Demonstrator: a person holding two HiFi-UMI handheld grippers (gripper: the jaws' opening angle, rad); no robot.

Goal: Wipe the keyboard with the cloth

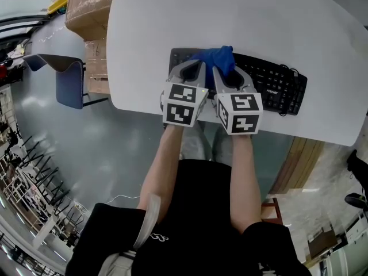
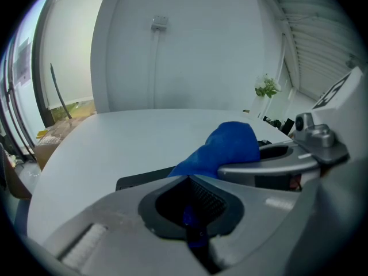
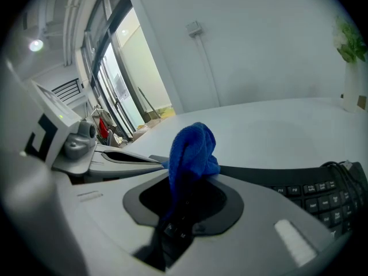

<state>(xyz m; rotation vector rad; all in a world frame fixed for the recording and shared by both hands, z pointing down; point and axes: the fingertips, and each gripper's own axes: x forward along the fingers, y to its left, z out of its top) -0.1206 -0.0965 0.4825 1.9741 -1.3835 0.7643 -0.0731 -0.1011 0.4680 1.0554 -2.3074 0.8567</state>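
A black keyboard [image 1: 270,84] lies along the near edge of the white table [image 1: 241,16]. A bunched blue cloth [image 1: 219,58] stands up over its left part. My left gripper [image 1: 197,69] and right gripper [image 1: 222,71] sit side by side, both shut on the cloth. In the left gripper view a sliver of blue cloth [image 2: 193,222] shows between the closed jaws, and the bulk of it bulges ahead to the right. In the right gripper view the cloth [image 3: 192,149] rises as a folded hump out of the closed jaws, with keyboard keys [image 3: 313,191] at the right.
Cardboard boxes [image 1: 86,10] and a blue chair [image 1: 70,83] stand left of the table. The keyboard's cable [image 1: 294,72] loops at its right end. A small plant [image 2: 266,88] stands at the table's far side. The table's front edge runs just under the grippers.
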